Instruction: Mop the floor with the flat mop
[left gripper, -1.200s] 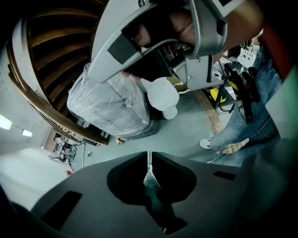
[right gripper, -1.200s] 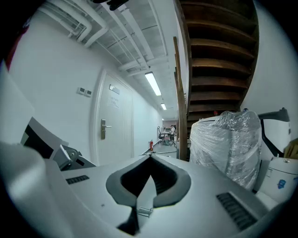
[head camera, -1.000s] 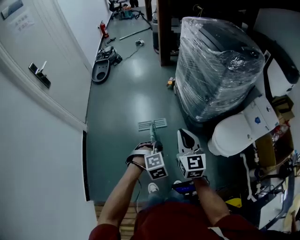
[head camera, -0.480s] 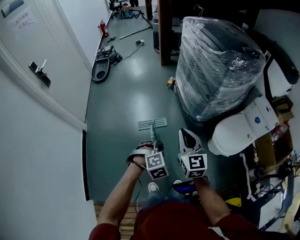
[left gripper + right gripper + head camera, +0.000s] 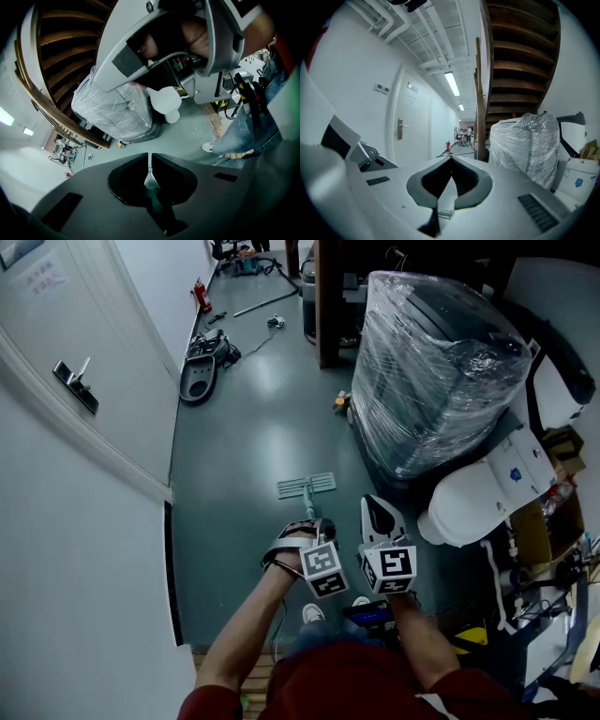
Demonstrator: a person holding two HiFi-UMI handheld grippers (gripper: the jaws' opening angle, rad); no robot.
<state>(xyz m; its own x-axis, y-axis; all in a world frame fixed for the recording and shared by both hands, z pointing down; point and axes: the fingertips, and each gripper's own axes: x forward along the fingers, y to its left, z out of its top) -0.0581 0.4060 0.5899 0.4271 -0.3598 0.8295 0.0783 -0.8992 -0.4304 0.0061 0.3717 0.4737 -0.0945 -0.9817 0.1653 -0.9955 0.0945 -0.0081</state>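
The flat mop lies with its pale, ribbed head (image 5: 307, 486) flat on the grey-green floor, and its handle (image 5: 309, 507) runs back toward me. My left gripper (image 5: 315, 527) is shut on that handle; in the left gripper view the dark grip of the handle (image 5: 151, 185) is pinched between the closed jaws (image 5: 149, 158). My right gripper (image 5: 379, 519) hovers just right of the handle, apart from it and pointing forward. Its jaws meet at the tips (image 5: 451, 159) with nothing between them. Through the gap below the tips the mop head (image 5: 445, 213) shows.
A big shrink-wrapped load (image 5: 436, 362) stands close on the right, with a white rounded unit (image 5: 467, 507) below it. A white door (image 5: 84, 381) and wall line the left. A black device (image 5: 199, 381) and cables lie farther up the corridor. A wooden step (image 5: 253, 681) is at my feet.
My left gripper has shifted slightly to the right with the handle. The mop head has barely moved, and the right gripper stays beside it.
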